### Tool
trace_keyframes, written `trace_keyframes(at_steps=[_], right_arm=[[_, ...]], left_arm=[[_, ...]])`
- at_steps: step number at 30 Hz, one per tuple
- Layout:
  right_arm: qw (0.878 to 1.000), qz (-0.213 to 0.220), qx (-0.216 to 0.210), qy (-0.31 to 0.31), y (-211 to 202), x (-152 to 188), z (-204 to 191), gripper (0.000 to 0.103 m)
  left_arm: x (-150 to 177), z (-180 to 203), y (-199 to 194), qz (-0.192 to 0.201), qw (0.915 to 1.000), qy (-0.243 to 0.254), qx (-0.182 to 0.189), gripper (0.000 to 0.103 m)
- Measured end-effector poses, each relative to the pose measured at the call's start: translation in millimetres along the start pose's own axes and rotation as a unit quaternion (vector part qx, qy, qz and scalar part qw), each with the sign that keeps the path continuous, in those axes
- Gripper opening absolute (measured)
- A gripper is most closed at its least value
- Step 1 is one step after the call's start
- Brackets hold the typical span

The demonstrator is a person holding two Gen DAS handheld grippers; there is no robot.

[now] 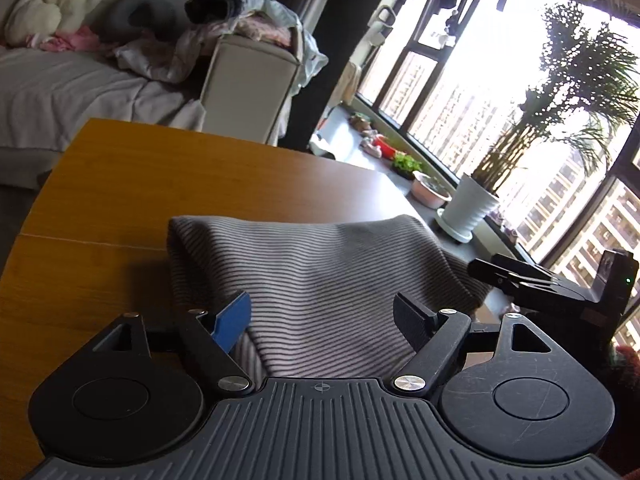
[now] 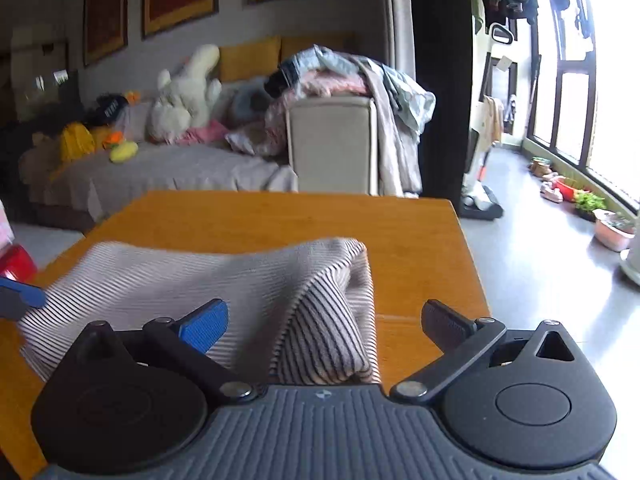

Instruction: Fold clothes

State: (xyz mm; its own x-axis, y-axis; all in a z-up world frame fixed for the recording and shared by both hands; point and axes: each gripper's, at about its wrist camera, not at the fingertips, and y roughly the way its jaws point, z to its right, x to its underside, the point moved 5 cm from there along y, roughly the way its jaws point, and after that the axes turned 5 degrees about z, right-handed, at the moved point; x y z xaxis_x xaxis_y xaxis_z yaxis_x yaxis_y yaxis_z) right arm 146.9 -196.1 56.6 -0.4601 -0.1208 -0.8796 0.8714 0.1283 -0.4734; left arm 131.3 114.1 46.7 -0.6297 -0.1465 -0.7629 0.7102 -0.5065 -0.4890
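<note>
Striped garment point(image 1: 320, 280) lies bunched on the wooden table point(image 1: 160, 184), just ahead of and between the spread fingers of the left gripper point(image 1: 323, 318). The right gripper point(image 2: 325, 324) also stands wide apart, the garment's folded edge lying between its blue finger point(image 2: 204, 326) and black finger point(image 2: 446, 324), neither clamping the cloth.

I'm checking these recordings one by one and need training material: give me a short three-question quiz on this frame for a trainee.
1. True or false: the left hand-held gripper is clamped shut on the striped garment.
2. Multiple choice: the striped garment lies on (A) the sofa, (B) the wooden table, (C) the floor.
3. Fill in: in the left wrist view, the white pot by the window holds a ____.

Key:
1. False. Its jaws stand open, with the cloth between them; the right hand-held gripper is open too.
2. B.
3. Palm-like plant.
</note>
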Motion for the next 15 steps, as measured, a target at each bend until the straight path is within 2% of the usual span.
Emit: trace_keyframes(at_steps=[1,2,5,12,15], right_arm=[[0.999,-0.021,0.035,-0.023,12.2,6.6,-0.7,0.103],[0.998,-0.032,0.046,-0.034,19.8,13.3,0.0,0.103],[0.999,-0.038,0.039,-0.009,22.7,22.2,5.6,0.103],[0.998,-0.033,0.047,0.014,3.8,37.1,2.4,0.103],[0.998,-0.025,0.050,-0.006,-13.6,45.5,-12.7,0.103]], left_arm=[[6.4,8.2,6.9,-0.013,0.9998,-0.002,0.013,0.085],[13.7,12.8,14.4,-0.027,0.9994,-0.005,0.019,0.085],[33.1,19.2,33.9,-0.060,0.9980,-0.009,0.020,0.086],[26.7,2.9,48.1,-0.044,0.9988,0.015,-0.013,0.085],[19.8,-4.5,55.5,-0.034,0.9986,0.030,-0.027,0.084]])
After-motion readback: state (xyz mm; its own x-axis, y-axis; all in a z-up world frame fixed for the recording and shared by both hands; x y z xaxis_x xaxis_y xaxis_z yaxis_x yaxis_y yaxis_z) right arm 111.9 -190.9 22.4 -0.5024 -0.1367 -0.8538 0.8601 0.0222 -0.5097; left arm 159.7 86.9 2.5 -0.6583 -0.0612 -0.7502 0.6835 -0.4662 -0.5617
